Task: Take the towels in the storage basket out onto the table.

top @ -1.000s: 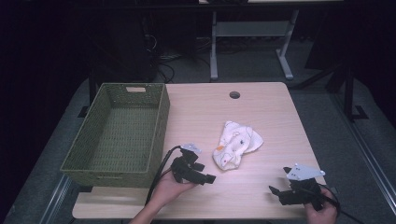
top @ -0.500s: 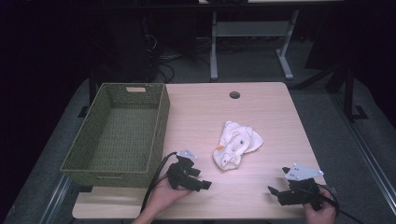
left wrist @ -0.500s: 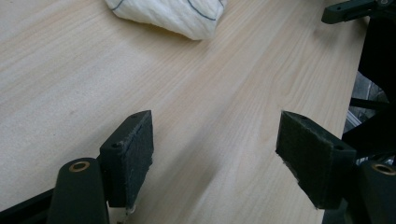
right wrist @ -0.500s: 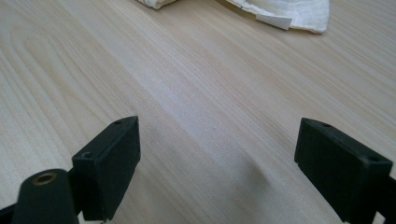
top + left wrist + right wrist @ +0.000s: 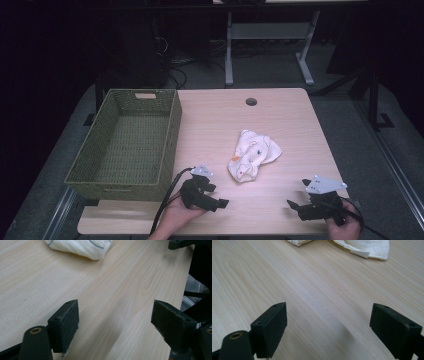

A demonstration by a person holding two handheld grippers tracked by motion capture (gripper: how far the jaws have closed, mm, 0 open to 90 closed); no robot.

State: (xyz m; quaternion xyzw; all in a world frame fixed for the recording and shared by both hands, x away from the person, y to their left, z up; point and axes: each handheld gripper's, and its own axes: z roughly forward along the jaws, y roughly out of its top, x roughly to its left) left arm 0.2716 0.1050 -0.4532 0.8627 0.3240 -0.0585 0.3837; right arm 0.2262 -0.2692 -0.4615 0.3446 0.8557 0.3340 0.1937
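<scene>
Both the left gripper (image 5: pixel 216 202) and right gripper (image 5: pixel 296 206) are hovering wide open and empty, likely approaching the crumpled cloth (image 5: pixel 253 153) mid-frame; next comes closing in on it.

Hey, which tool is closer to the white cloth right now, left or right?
Left. The left tool sits just below and left of the white cloth, jaws open. The right tool is farther off, below and right, near the table edge, also open.

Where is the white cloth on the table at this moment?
In the high view the crumpled white cloth lies right of the table's middle, to the right of the green basket, beyond the left gripper and right gripper, touching neither.
</scene>
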